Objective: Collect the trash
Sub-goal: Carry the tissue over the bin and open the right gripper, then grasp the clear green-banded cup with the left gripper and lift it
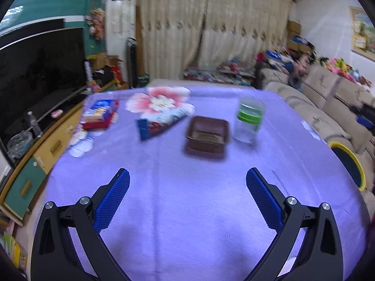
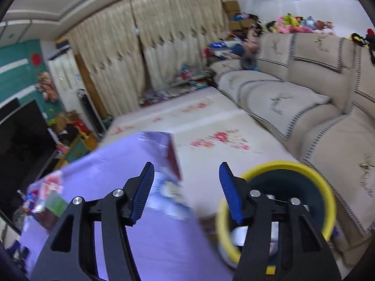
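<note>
Trash lies scattered on your purple-covered worktop [image 1: 187,199]: a brown tray [image 1: 207,135] sits near the middle of the left wrist view, with a clear jar with a green band [image 1: 249,119] just beside it at 3 o'clock and a blue, white and red wrapper [image 1: 161,121] at its 9 o'clock. Farther toward 10 o'clock sits a blue packet on a red box [image 1: 100,114] (too blurred to read any labels). The yellow-rimmed bin [image 2: 276,203] stands off the worktop's edge, between it and the beige sofa [image 2: 304,107]; pale scraps show inside it.

Your left tongs [image 1: 187,178] hang over the bare cloth at 6 o'clock from the tray, spread wide with nothing between the blue pads. Your right tongs [image 2: 186,175] are parted too and empty, the right pad overlapping the bin's rim in the right wrist view. Between those fingers the worktop's corner shows, with a blurred white and blue wrapper [image 2: 173,189] lying on it.
</note>
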A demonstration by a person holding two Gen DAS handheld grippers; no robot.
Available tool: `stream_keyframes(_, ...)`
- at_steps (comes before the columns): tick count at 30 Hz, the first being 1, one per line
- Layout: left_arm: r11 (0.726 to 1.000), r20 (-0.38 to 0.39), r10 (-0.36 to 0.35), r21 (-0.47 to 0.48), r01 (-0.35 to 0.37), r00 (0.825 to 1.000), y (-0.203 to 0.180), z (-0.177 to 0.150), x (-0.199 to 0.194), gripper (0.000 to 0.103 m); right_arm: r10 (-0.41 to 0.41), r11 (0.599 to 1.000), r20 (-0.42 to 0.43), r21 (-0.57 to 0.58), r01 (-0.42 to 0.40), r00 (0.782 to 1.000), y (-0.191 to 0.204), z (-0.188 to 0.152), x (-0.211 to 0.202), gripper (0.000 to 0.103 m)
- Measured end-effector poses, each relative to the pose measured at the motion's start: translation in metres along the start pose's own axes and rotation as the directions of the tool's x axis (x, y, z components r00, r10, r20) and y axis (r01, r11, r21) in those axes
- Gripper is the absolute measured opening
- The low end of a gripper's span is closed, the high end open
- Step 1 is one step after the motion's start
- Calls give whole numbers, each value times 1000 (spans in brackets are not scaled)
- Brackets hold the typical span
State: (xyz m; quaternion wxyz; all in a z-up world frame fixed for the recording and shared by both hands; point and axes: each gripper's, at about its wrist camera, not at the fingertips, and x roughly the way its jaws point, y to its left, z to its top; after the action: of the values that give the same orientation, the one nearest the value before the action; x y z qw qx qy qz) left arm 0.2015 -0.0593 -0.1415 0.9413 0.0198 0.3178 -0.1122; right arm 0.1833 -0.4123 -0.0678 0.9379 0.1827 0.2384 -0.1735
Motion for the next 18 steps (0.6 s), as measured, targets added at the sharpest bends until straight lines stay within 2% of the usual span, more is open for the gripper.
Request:
stream_keyframes(3, 997, -10, -40, 65, 41, 999, -18, 13, -2, 98, 1, 999, 40, -46, 1, 999, 21, -4, -4, 61)
stream_keyframes(8, 982, -31, -134, 129, 137, 991, -47, 44, 14, 98, 2, 998, 64, -71, 3, 998, 25, -12, -7, 62)
stream_keyframes(11, 973, -39, -124, 191, 129, 992, -66, 63, 37, 98, 13, 999, 67, -48, -10, 998, 24, -12, -6, 63)
stream_keyframes(18, 975, -135, -149, 147, 168, 980, -79, 87, 95, 95, 15, 999, 57, -32, -13, 998, 17, -17, -3, 63)
